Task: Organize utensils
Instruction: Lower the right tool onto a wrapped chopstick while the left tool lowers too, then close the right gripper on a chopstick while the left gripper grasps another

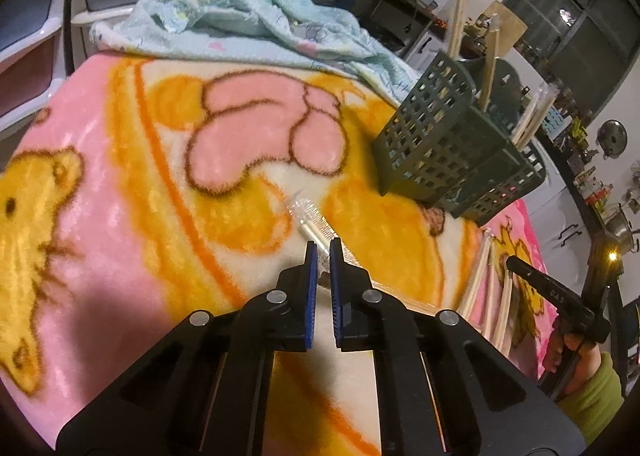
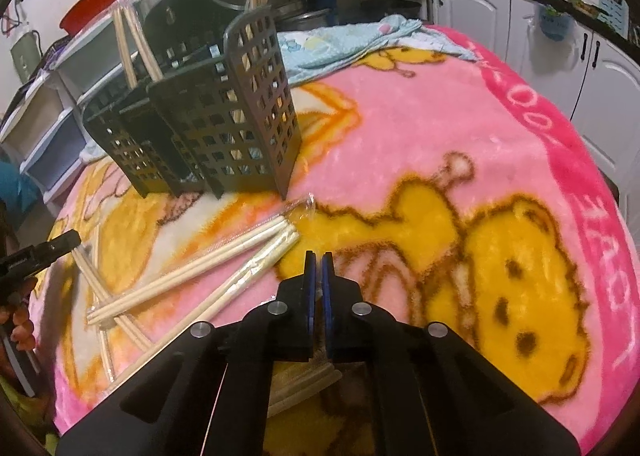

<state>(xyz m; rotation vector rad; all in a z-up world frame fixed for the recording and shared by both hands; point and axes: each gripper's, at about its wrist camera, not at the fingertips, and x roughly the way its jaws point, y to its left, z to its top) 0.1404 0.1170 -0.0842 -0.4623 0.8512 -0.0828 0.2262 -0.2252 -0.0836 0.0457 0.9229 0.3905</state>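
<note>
A dark green slotted utensil holder (image 1: 440,136) (image 2: 224,128) stands on the pink and yellow blanket (image 1: 120,176) (image 2: 440,128), with several chopsticks upright in it. My left gripper (image 1: 323,252) is shut on a pair of chopsticks in clear wrap (image 1: 310,226) that lies on the blanket. My right gripper (image 2: 318,260) has its pads almost together, and a glint of clear wrap shows between them. A wrapped pair (image 2: 304,380) runs under it. Several more wrapped pairs (image 2: 192,276) (image 1: 480,284) lie crossed to its left.
A crumpled light-blue cloth (image 1: 248,24) (image 2: 360,36) lies at the blanket's far edge. Plastic drawers (image 1: 36,36) stand beyond it, and white kitchen cabinets (image 2: 480,36) line the wall. A hand in a green sleeve (image 1: 592,380) holds the right gripper.
</note>
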